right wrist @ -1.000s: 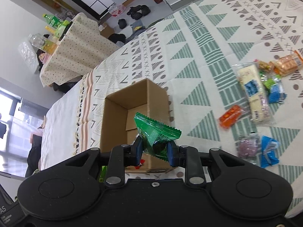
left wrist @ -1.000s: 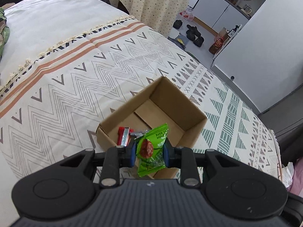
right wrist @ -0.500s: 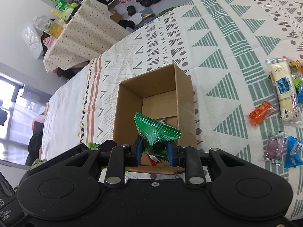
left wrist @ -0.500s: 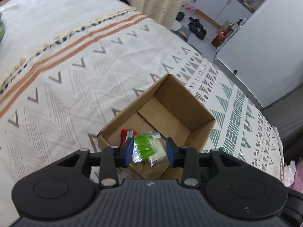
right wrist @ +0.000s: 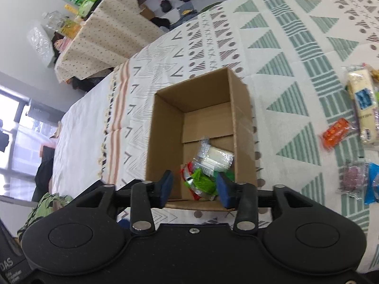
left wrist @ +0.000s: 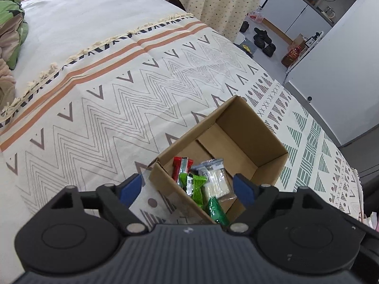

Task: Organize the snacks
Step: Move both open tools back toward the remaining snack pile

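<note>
An open cardboard box [left wrist: 251, 127] [right wrist: 163, 118] sits on the patterned bedspread. Its near end holds a red packet [left wrist: 181, 164], bright green packets [left wrist: 197, 187] [right wrist: 203, 183], a clear pale packet [left wrist: 214, 178] [right wrist: 216, 157] and a dark green packet [left wrist: 216, 210]. My left gripper [left wrist: 188, 189] hangs over the box's near end, its jaws opening wide and nothing pressed between them. My right gripper [right wrist: 195, 188] is above the box's near wall, its jaws opening too, with the loose snacks lying in the box below them.
More snacks lie on the bedspread right of the box: an orange packet [right wrist: 336, 132], a long pale packet [right wrist: 362, 104], a purple one [right wrist: 354, 177], a blue one [right wrist: 374, 182]. A cloth-covered table [right wrist: 99, 33] and shoes [left wrist: 263, 40] stand beyond the bed.
Both grippers let go of their green packets, which dropped into the box. The left jaws spread wide first, then the right. The right gripper moved closer over the box.
</note>
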